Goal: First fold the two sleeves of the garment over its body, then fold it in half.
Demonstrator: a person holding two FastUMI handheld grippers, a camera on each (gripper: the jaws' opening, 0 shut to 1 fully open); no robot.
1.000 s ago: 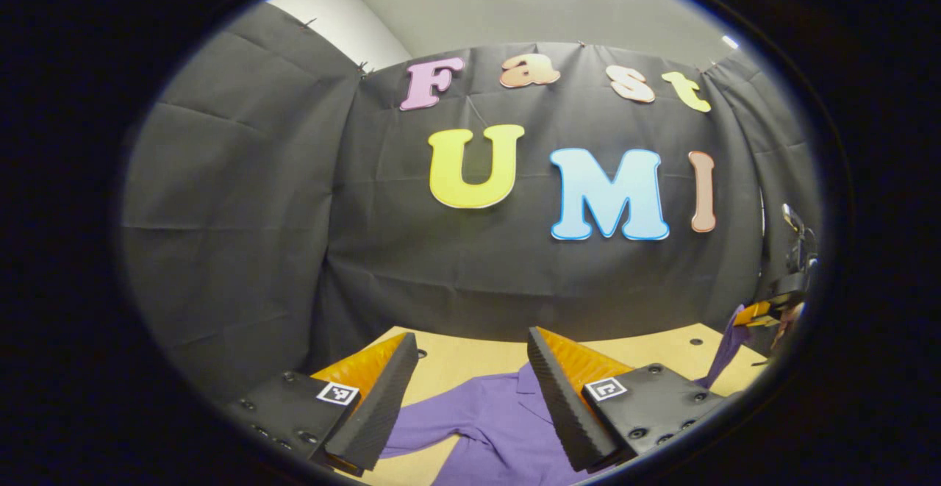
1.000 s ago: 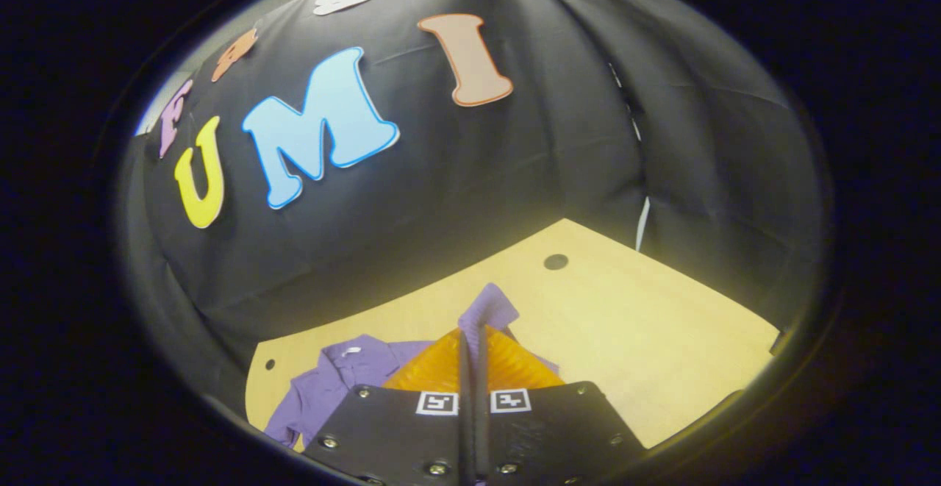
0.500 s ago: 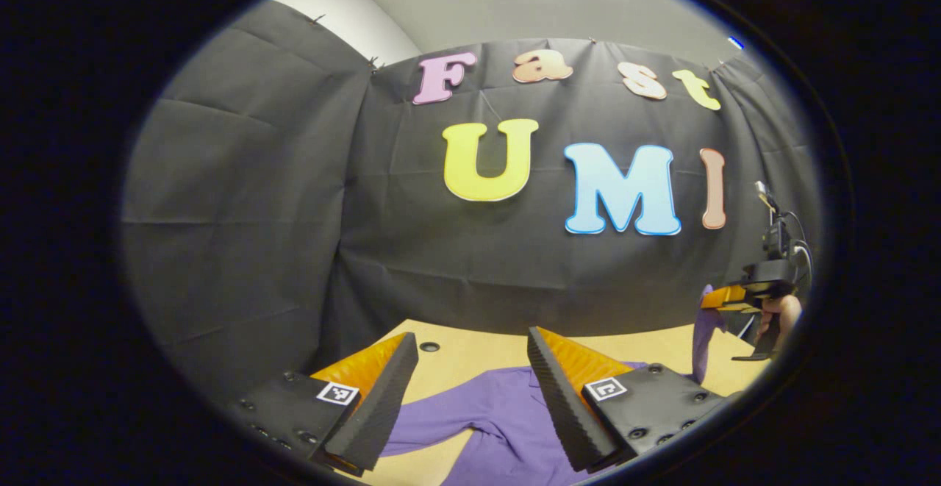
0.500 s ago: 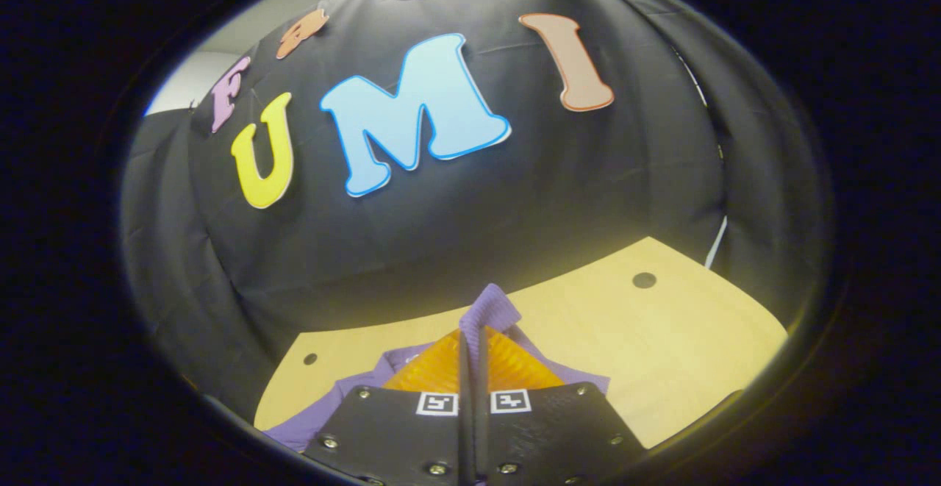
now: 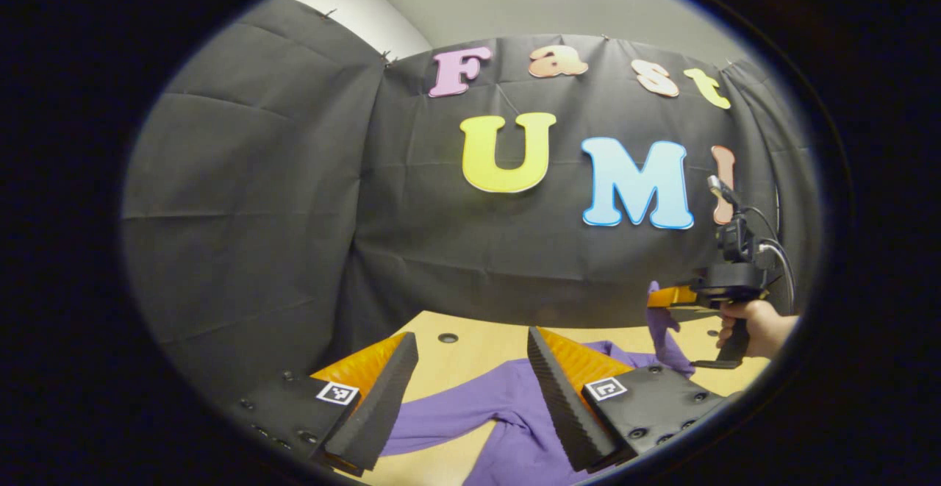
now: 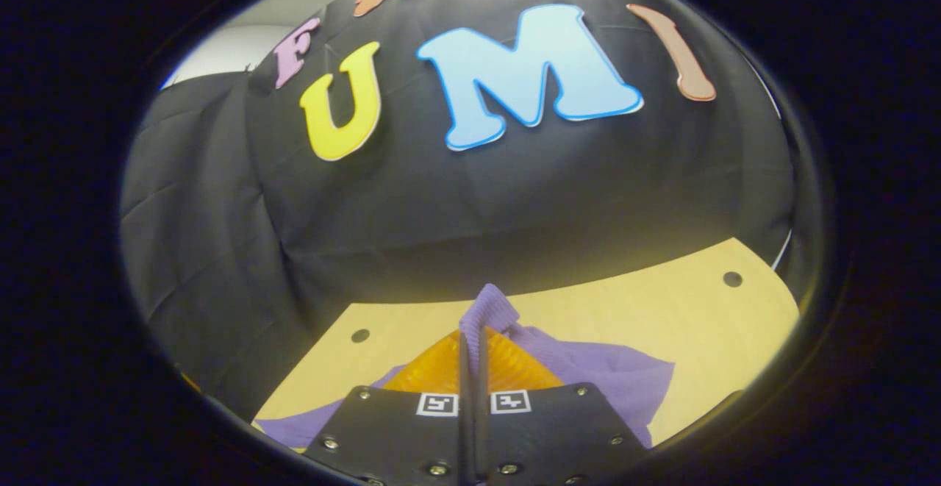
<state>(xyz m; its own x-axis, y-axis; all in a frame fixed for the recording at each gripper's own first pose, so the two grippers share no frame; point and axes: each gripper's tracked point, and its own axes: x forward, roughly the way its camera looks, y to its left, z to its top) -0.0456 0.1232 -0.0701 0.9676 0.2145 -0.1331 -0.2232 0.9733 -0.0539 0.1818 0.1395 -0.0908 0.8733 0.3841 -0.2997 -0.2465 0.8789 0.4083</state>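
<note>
Garment (image 5: 507,412) first: the purple shirt lies spread on the wooden table (image 6: 662,309), and my right gripper (image 6: 474,339) has its jaws pressed together on the cuff of one sleeve (image 6: 487,309), which pokes up past the tips. From the left gripper view I see that sleeve hanging from the right gripper (image 5: 673,296), raised above the tabletop with a hand (image 5: 757,324) on the handle. My left gripper (image 5: 470,390) hovers low over the shirt with its jaws spread wide, pinching nothing; the other sleeve (image 5: 441,423) lies flat below it.

I judge this to be the first sleeve fold, midway. To do it well I want to carry the cuff across the body in a low arc, keep the cloth taut so the shoulder creases straight, and lay it flat before letting go. The left could press the body down if it drags.
</note>
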